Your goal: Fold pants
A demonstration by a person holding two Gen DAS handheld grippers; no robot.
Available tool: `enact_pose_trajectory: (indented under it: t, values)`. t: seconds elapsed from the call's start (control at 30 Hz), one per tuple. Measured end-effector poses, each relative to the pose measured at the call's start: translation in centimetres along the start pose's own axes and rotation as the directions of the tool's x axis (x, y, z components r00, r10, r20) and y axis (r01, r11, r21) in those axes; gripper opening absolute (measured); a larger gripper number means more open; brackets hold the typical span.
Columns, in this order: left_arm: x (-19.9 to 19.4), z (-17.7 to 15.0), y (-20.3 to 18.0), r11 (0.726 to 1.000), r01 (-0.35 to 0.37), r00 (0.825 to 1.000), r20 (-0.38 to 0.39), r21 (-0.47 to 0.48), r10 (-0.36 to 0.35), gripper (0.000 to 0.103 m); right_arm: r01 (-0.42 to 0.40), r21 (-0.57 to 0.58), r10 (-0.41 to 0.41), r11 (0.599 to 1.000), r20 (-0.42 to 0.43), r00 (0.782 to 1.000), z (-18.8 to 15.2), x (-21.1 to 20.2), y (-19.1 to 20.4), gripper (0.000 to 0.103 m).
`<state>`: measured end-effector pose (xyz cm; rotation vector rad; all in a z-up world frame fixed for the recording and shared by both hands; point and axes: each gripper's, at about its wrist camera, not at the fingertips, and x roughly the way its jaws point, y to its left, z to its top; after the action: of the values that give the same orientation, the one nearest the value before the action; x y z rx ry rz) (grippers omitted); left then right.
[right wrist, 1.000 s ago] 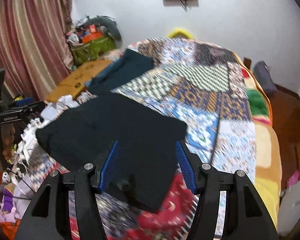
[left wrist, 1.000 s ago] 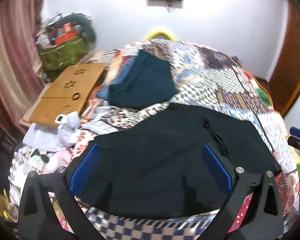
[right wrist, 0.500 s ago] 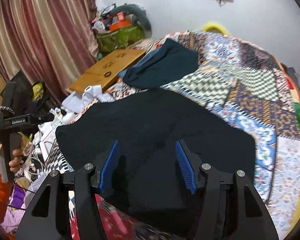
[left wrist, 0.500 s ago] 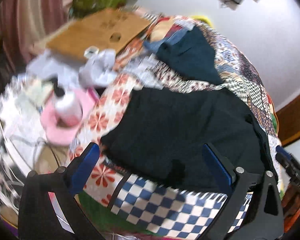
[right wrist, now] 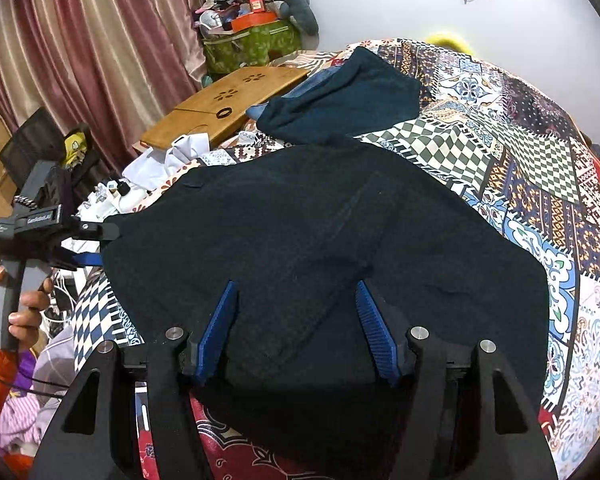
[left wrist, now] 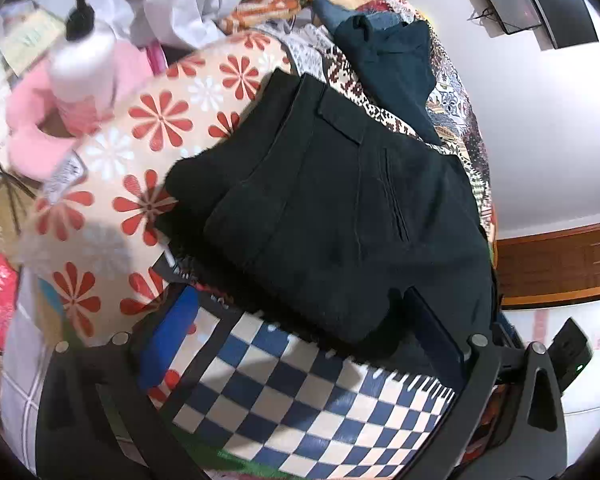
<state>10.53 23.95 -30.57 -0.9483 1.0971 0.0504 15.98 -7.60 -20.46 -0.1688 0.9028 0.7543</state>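
Since a second ago you are bringing your left gripper (left wrist: 300, 320) down and rolling it, so its view is now tilting over the left end of the black pants (right wrist: 320, 248) instead of looking across the bed toward the wall. Its jaws are standing wide apart with nothing pinched; the near hem of the pants is lying between them over the blue checked cloth (left wrist: 308, 392). Your right gripper (right wrist: 296, 320) is sitting lower and closer over the pants than before, and its jaws have just been opening a little; the dark fabric is lying between the blue pads (right wrist: 216, 328), which are not pressing on it.

The pants are lying spread flat across the patchwork quilt (right wrist: 540, 152), near the bed's front edge. To the left, the fabric's edge is ending just beside the floral cushion (left wrist: 148, 128), with a pump bottle (left wrist: 84, 60) and pink item close behind. Beyond the pants, a teal garment (right wrist: 348, 100) is lying just past their far edge. To the right, the quilt is showing bare.
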Motion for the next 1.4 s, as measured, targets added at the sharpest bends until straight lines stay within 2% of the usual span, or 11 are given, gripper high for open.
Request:
enact_pose_trajectory:
  t: [0.2,0.27,0.33,0.43,0.53,0.6,0.67,0.8,1.03,1.2,1.4]
  values:
    - [0.7,1.7,0.8,0.996,0.076,0.997,0.007,-0.049,-0.076,0.099,-0.011,0.011,0.011,1.000,0.004,1.000,0.1,0.2,-0.1,0.060]
    - [0.7,2.1,0.9,0.996,0.072,0.997,0.024,-0.053,-0.071,0.087,-0.012,0.012,0.012,1.000,0.005,1.000,0.0,0.2,-0.1,0.060]
    - [0.7,2.7,0.9,0.997,0.055,0.998,0.035,-0.054,-0.053,0.059,-0.012,0.014,0.012,1.000,0.005,1.000,0.1,0.2,-0.1,0.060]
    - [0.5,3.4,1.2,0.999,0.004,0.998,0.059,-0.053,-0.001,0.030,-0.015,0.026,0.015,1.000,0.004,1.000,0.2,0.1,-0.2,0.060]
    - [-0.2,3.8,0.5,0.999,-0.030,0.994,0.102,-0.016,0.031,0.026,-0.031,0.068,0.031,0.997,0.009,0.999,0.3,-0.5,-0.9,0.058]
    - [-1.1,4.1,-1.3,0.992,-0.105,0.985,0.147,0.064,0.095,0.024,-0.046,0.104,0.044,0.994,0.020,0.999,0.2,-1.1,-1.6,0.058]
    - [-2.3,4.2,-3.3,0.973,-0.179,0.966,0.214,0.143,0.147,0.023,-0.039,0.131,0.033,0.991,0.048,0.998,0.0,-2.2,-2.4,0.058]
    - [-5.1,4.4,-8.3,0.904,-0.333,0.901,0.372,0.270,0.221,0.022,0.015,0.181,-0.031,0.983,0.084,0.996,-0.6,-4.5,-4.7,0.058]
    - [-8.3,3.5,-16.8,0.813,-0.411,0.831,0.536,0.412,0.148,0.021,0.116,0.311,-0.143,0.943,0.066,0.987,-4.0,-7.7,-10.3,0.058]
    - [-9.1,1.7,-23.5,0.760,-0.401,0.814,0.579,0.512,0.040,0.021,0.188,0.370,-0.206,0.910,0.011,0.978,-6.7,-8.0,-13.0,0.058]
    - [-8.0,-2.0,-31.4,0.670,-0.349,0.834,0.543,0.656,-0.098,0.021,0.177,0.394,-0.173,0.902,-0.046,0.984,-9.2,-6.3,-13.3,0.058]
